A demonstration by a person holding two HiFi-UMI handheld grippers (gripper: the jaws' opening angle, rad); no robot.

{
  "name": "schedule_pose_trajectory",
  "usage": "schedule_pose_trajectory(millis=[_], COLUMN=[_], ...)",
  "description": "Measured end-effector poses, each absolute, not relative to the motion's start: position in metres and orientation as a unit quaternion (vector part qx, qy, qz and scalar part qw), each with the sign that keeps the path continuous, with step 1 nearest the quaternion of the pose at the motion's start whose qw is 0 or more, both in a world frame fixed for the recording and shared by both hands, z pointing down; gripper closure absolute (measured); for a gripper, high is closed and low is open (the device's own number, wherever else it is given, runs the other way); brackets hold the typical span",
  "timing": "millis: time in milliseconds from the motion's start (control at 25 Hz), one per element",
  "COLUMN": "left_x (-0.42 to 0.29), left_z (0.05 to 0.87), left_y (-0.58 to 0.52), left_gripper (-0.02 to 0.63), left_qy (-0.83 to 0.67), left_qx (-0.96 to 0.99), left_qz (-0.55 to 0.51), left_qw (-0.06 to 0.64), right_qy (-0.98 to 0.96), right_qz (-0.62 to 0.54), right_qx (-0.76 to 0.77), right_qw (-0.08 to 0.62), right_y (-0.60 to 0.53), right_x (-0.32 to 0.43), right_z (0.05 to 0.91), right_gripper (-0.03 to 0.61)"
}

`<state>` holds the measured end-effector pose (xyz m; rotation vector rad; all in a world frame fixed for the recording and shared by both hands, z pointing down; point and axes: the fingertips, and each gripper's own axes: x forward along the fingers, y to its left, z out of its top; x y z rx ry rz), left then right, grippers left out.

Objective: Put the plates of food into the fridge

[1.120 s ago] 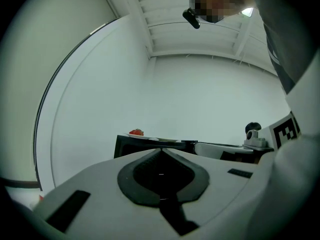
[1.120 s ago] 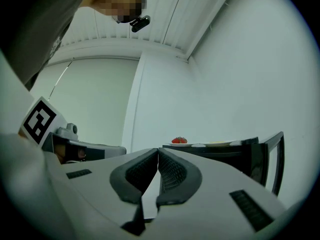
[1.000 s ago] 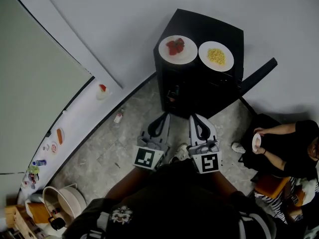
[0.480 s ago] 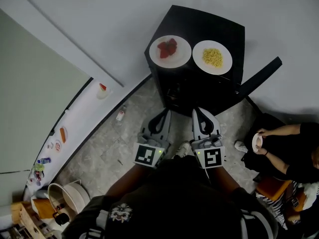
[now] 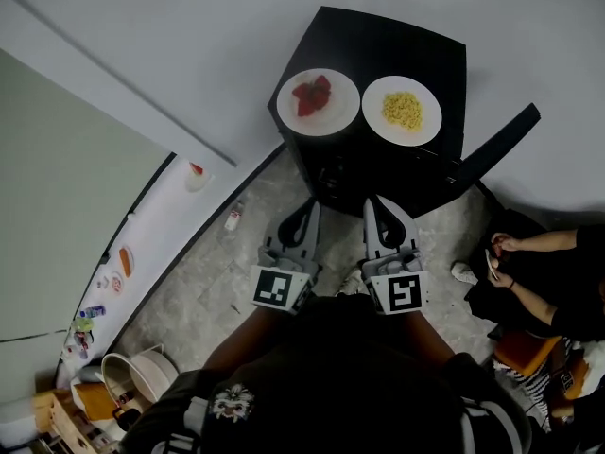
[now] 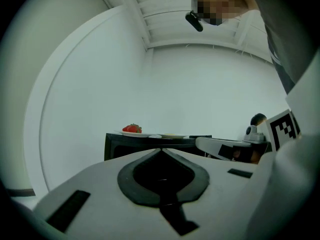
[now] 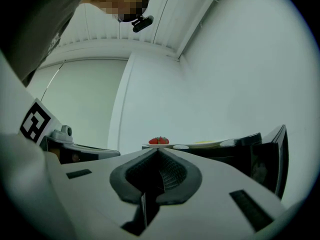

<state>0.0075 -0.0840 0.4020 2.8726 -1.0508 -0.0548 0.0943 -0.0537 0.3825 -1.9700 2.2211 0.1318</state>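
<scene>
The left gripper (image 5: 309, 208) and the right gripper (image 5: 376, 204) each had jaws together, with nothing between them. Both were held side by side, near the small black fridge (image 5: 397, 45). On its top stood the plate of strawberries (image 5: 319, 100) and, just beside it, the plate of yellow food (image 5: 402, 110).

On the fridge (image 5: 416, 50), the strawberry plate (image 5: 337, 116) sits left and the other plate (image 5: 427, 123) right. The left gripper (image 5: 309, 206) and right gripper (image 5: 376, 203) are in front, side by side.
</scene>
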Motion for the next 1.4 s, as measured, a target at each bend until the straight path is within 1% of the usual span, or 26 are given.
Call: schedule_pose_trajectory(millis=[240,320,480,680,720,760,800,840,880,1120,1280,1400], left_x=[0.016,0.017,0.018,0.022,0.022,0.022,0.022,0.023,0.023,0.017,0.018,0.014], left_z=[0.395,0.395,0.399,0.402,0.402,0.402,0.402,0.402,0.403,0.403,0.402,0.401], left_y=[-0.104,-0.112,-0.123,-0.134,-0.136,-0.137,-0.138,-0.138,-0.139,-0.147,-0.152,-0.154], left_gripper=[0.592,0.592,0.592,0.592,0.592,0.592,0.592,0.592,0.591,0.592,0.591,0.592], left_qy=[-0.304,-0.29,-0.266,-0.247,-0.244,-0.242,-0.239,-0.236,-0.234,-0.228,-0.232,-0.236], left_qx=[0.952,0.957,0.963,0.968,0.969,0.97,0.97,0.971,0.971,0.973,0.972,0.971], left_qz=[-0.02,-0.023,-0.023,-0.028,-0.029,-0.029,-0.029,-0.029,-0.03,-0.031,-0.039,-0.041], left_qw=[0.015,0.016,0.024,0.028,0.027,0.026,0.026,0.027,0.029,0.022,0.021,0.028], right_qy=[0.735,0.731,0.711,0.701,0.699,0.698,0.696,0.692,0.686,0.623,0.579,0.55], right_qz=[0.014,0.002,-0.05,-0.08,-0.091,-0.104,-0.12,-0.136,-0.153,-0.26,-0.318,-0.35], right_qx=[-0.672,-0.676,-0.693,-0.699,-0.698,-0.696,-0.693,-0.691,-0.689,-0.661,-0.644,-0.608], right_qw=[0.088,0.088,0.111,0.118,0.125,0.135,0.147,0.162,0.179,0.327,0.386,0.453], right_y=[-0.068,-0.072,-0.077,-0.084,-0.087,-0.089,-0.091,-0.093,-0.095,-0.106,-0.107,-0.114], right_x=[0.094,0.097,0.103,0.105,0.105,0.106,0.108,0.11,0.113,0.136,0.158,0.164], right_z=[0.389,0.397,0.407,0.403,0.403,0.402,0.401,0.4,0.399,0.392,0.394,0.394], right_gripper=[0.554,0.554,0.554,0.552,0.551,0.535,0.496,0.474,0.466,0.454,0.448,0.446])
